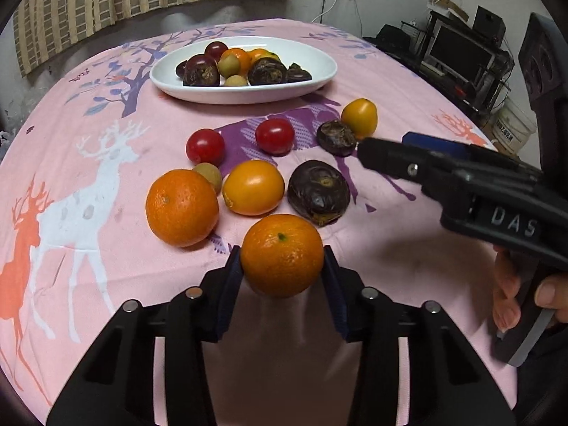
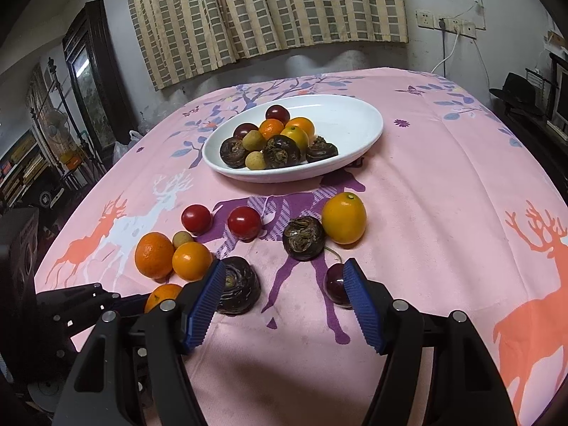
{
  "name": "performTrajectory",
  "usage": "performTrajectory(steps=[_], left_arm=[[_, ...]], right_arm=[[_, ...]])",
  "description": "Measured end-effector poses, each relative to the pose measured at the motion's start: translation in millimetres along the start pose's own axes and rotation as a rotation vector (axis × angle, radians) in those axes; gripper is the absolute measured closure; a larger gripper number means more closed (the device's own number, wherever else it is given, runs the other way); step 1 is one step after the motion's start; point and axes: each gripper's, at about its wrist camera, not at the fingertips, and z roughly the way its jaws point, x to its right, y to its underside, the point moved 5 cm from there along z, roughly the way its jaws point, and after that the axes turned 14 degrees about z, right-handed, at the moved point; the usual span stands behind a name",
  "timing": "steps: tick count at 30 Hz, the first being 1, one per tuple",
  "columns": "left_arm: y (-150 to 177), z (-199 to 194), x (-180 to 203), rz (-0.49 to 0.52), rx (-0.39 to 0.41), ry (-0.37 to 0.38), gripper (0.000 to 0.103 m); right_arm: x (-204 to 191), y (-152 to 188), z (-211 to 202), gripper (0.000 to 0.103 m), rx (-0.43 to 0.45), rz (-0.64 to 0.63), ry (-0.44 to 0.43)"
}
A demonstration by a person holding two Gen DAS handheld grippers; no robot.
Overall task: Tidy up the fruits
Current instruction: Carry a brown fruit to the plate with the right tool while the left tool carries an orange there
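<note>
Several fruits fill the white dish (image 2: 358, 120); left gripper (image 1: 282, 266) clamps an orange (image 1: 282, 255).

Raised letters "DAS" mark the right tongs (image 1: 369, 149).

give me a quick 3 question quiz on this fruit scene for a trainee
1. True or false: the left gripper is shut on an orange.
2. Multiple choice: where is the white dish? A) at the far side of the table, past the loose fruit B) under the right gripper C) on the floor
3. Fill in: the right gripper is ____, with nothing between its pads.

Key
1. True: both pads touch the orange's sides.
2. A
3. Open: a dark cherry sits just beside one pad, ungripped.
</note>
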Motion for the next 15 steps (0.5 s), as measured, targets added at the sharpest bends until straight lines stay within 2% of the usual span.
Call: performTrajectory(steps=[3, 9, 15], left_arm=[[-1, -4, -5, 0.01, 0.005, -0.01, 0.06], [-5, -31, -32, -0.014, 0.089, -0.049, 0.06], [-6, -40, -53, -0.074, 0.112, -0.061, 0.061]], right_arm=[[-5, 4, 1, 0.031, -0.014, -0.027, -0.01], [-24, 17, 8, 0.029, -0.066, -0.123, -0.024], [-42, 30, 35, 0.029, -0.132, -0.229, 0.077]])
